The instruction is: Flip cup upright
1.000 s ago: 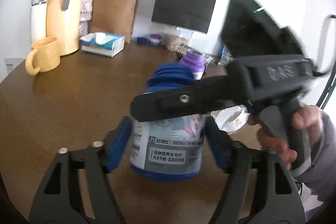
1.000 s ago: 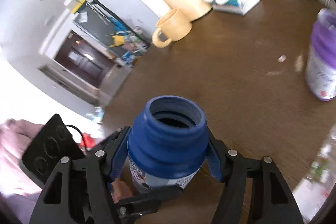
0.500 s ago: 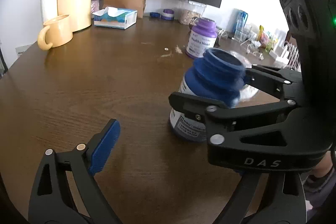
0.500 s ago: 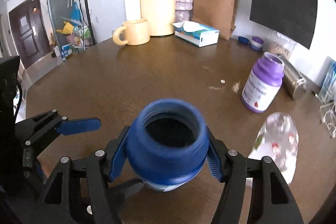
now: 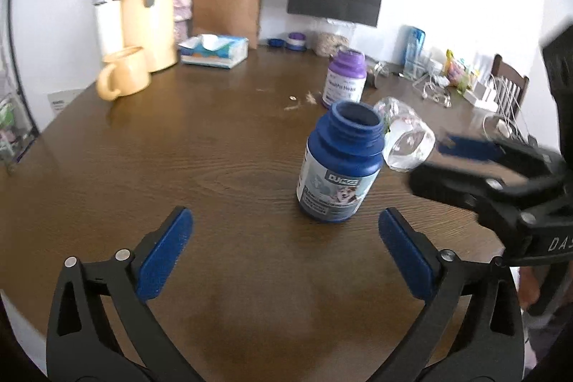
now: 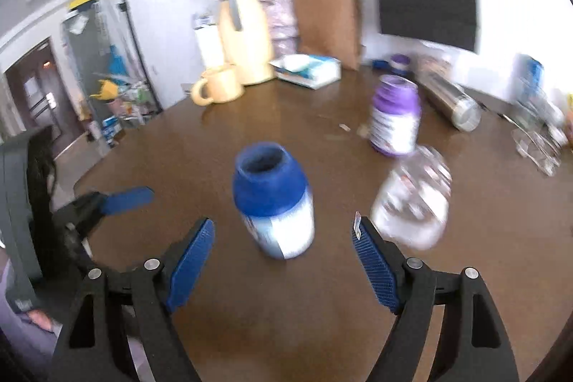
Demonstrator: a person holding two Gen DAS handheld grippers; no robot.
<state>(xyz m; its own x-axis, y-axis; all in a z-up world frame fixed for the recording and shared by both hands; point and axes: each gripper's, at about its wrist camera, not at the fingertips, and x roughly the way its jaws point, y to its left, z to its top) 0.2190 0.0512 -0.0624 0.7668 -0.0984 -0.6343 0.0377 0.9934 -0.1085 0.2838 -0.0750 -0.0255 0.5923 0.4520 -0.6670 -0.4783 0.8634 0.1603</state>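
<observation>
Left wrist: blue cup (image 5: 338,167) label unreadable.

— What differs from a moment ago?
— The right gripper (image 6: 283,258) no longer clamps the blue jar (image 5: 338,163); its jaws gape and it sits back from the jar.
— And the jar?
— It stands free, mouth up, beside the clear bottle (image 5: 404,140).
— The other side?
— The left gripper (image 5: 284,255) has also backed away.

blue cup (image 5: 339,163), brown table (image 5: 179,145)
</observation>
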